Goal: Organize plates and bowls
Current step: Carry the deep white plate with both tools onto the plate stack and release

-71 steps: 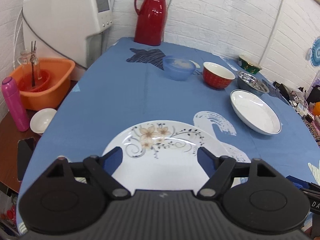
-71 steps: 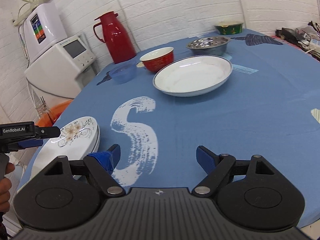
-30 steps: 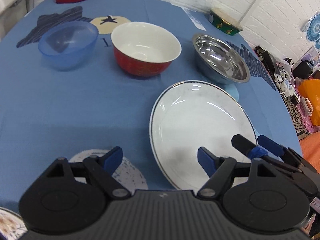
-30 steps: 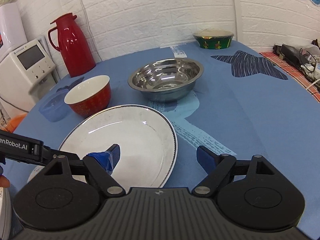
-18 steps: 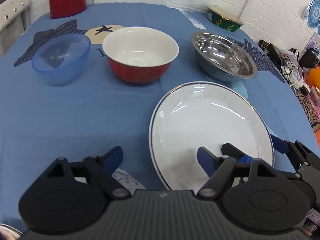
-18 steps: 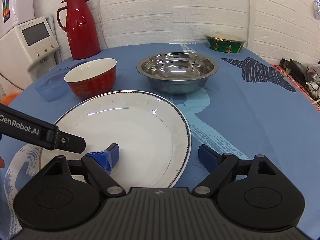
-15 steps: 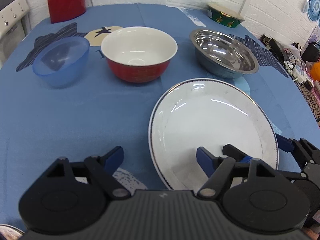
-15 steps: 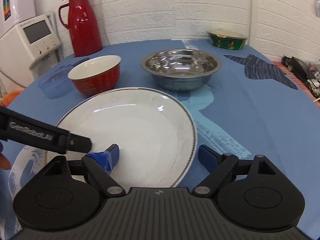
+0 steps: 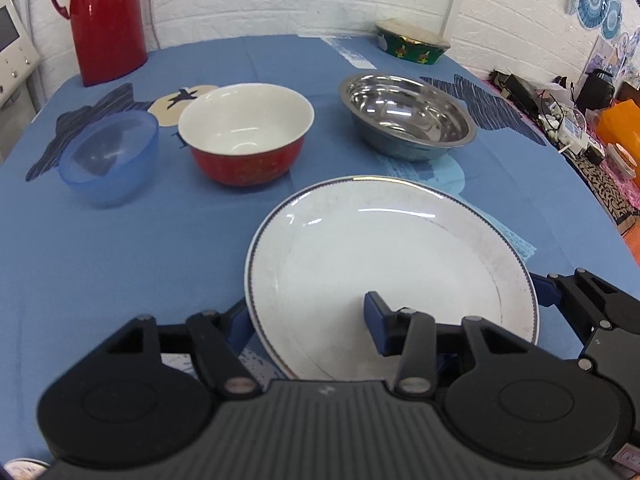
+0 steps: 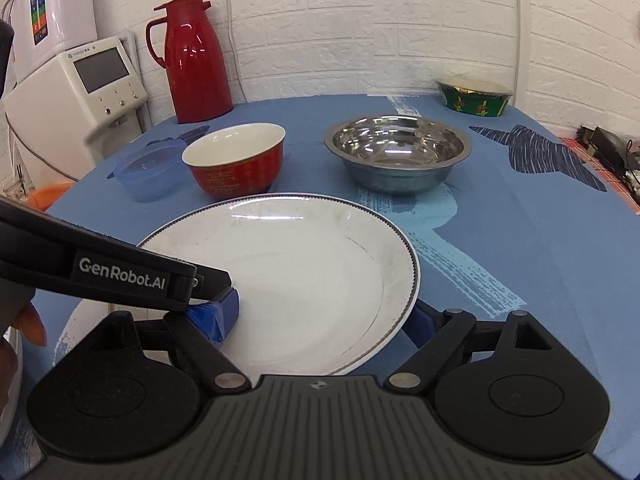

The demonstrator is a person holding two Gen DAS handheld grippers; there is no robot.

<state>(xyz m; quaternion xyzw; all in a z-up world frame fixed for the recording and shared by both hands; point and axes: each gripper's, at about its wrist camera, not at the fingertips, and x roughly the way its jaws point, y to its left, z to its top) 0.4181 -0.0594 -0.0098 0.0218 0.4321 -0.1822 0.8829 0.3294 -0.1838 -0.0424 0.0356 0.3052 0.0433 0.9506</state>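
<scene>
Since a moment ago both grippers have slid further in on the white plate, so its near rim now lies between the fingers of each instead of just ahead of them. The plate rests flat on the blue tablecloth, in front of the red bowl and the steel bowl, with the blue plastic bowl off to the left.

The left gripper straddles the plate's near-left rim: one finger lies outside and below the edge, the other over the well. The right gripper does the same on the near-right rim. Both sets of fingers are spread wide, pinching nothing; whether the lower fingers are really under the rim cannot be told.

The relation that counts is that the plate lies straight ahead of both tools, each equally near, one per side of the near edge. The plate is round, so no axis matters. In my judgement the next move is to close on the rim and lift level, or the glazed edge may slip.

The red thermos stands well back by the wall.
</scene>
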